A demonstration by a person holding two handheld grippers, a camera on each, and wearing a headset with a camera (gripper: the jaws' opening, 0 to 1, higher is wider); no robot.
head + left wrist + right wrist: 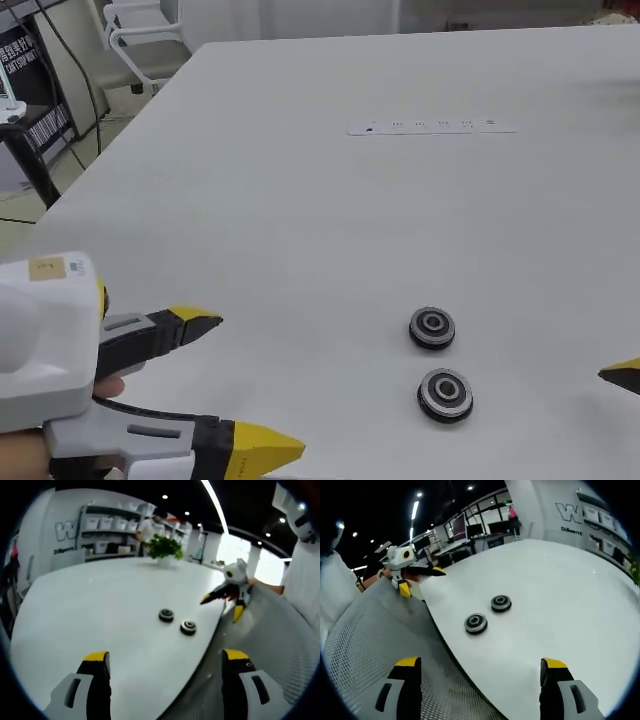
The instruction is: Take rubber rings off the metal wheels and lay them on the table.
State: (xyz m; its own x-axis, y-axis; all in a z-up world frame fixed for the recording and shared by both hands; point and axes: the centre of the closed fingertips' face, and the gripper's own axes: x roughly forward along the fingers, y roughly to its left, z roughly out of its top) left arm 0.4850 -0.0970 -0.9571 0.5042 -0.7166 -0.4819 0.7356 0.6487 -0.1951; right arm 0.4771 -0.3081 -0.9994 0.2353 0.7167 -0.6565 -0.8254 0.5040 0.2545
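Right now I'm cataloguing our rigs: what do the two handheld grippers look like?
The left gripper and right gripper match: white and grey housings, black jaws with yellow tips. The left one carries a tan sticker. The person wears a white top.

two metal wheels (rubber-ringed) lie flat, just apart.

I am holding my left gripper with its yellow-tipped jaws spread wide and gripping nothing, aiming it across the white table. Two wheels are lying flat just ahead between my jaws, the nearer wheel just beside the farther wheel. Beyond them to the right, the right gripper is hovering by the table's edge, jaws apart.
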